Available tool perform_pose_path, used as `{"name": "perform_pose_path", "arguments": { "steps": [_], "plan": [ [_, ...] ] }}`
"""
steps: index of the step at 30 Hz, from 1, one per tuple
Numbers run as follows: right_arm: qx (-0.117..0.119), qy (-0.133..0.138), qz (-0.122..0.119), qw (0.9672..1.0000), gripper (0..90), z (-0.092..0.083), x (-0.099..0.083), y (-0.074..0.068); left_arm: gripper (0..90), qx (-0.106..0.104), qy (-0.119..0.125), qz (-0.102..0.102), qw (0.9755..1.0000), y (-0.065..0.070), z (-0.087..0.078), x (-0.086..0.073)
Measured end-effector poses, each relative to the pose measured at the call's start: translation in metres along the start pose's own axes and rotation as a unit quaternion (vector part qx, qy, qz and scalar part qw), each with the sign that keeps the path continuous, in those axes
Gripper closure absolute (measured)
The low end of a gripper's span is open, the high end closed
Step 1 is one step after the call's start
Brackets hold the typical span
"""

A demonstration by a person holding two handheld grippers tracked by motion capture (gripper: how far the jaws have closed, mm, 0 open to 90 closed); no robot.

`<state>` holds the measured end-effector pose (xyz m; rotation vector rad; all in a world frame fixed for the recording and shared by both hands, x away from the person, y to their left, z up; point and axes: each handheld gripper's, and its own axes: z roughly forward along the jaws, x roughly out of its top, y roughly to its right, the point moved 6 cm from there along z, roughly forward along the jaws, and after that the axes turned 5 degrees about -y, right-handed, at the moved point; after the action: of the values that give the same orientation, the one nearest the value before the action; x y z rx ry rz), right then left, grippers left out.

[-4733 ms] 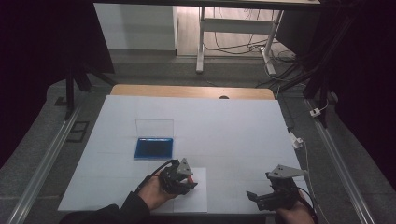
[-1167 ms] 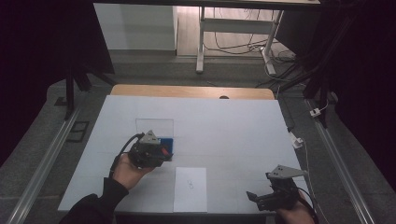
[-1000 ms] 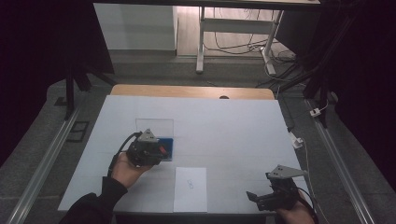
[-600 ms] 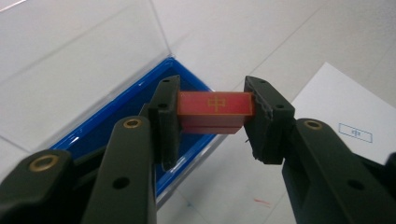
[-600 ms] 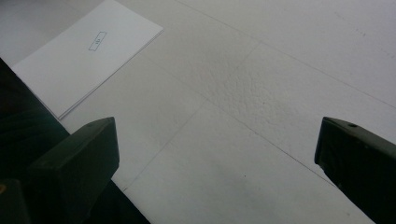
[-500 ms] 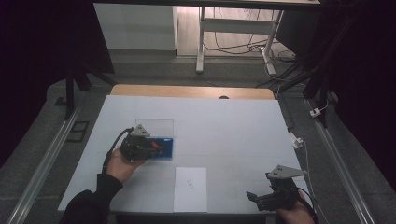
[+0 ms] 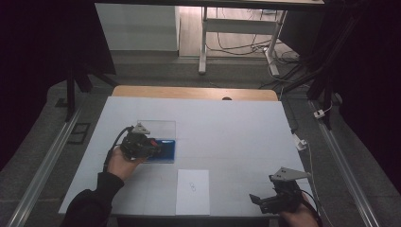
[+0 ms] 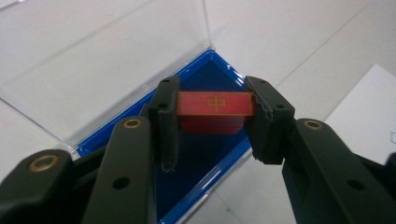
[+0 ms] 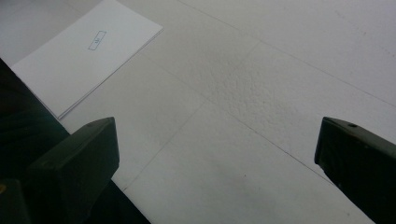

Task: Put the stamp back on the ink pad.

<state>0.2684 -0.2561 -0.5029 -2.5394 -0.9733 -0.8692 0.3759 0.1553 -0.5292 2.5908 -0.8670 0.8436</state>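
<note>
L gripper (image 8: pixel 212 128) jaws clamp red stamp (image 8: pixel 215 111) over blue ink pad (image 8: pixel 201 154); press level. R gripper (image 7: pixel 279 198) jaws wide.

Table (image 7: pixel 236 132): white top, faint seam lines, wooden strip along the far edge. Directly on it: blue case (image 7: pixel 163 150) with a clear lid lying open on its far side; white sheet (image 7: pixel 193 191) just nearer and right of the case, small printed mark.

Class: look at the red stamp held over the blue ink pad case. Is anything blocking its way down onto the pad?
Nothing visible does. The left gripper holds the red stamp above the blue pad; the clear lid lies folded back, off to the side.
</note>
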Motion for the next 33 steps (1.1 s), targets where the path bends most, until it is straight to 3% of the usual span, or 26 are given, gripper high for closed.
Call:
{"name": "perform_pose_path", "arguments": {
  "steps": [13,27,33],
  "plan": [
    [0.0,-0.001,0.0,1.0,0.2,0.0,0.0,0.0,58.1,0.011,-0.015,-0.018,0.9997,-0.012,0.012,-0.002],
    [0.0,-0.001,-0.001,1.0,0.3,0.0,0.0,0.0,57.9,0.028,-0.038,-0.004,0.9989,-0.011,0.023,-0.003],
    [0.0,-0.001,-0.003,1.0,0.3,0.0,0.0,0.0,57.7,0.023,-0.035,-0.012,0.999,-0.011,0.023,-0.004]
  ]
}}
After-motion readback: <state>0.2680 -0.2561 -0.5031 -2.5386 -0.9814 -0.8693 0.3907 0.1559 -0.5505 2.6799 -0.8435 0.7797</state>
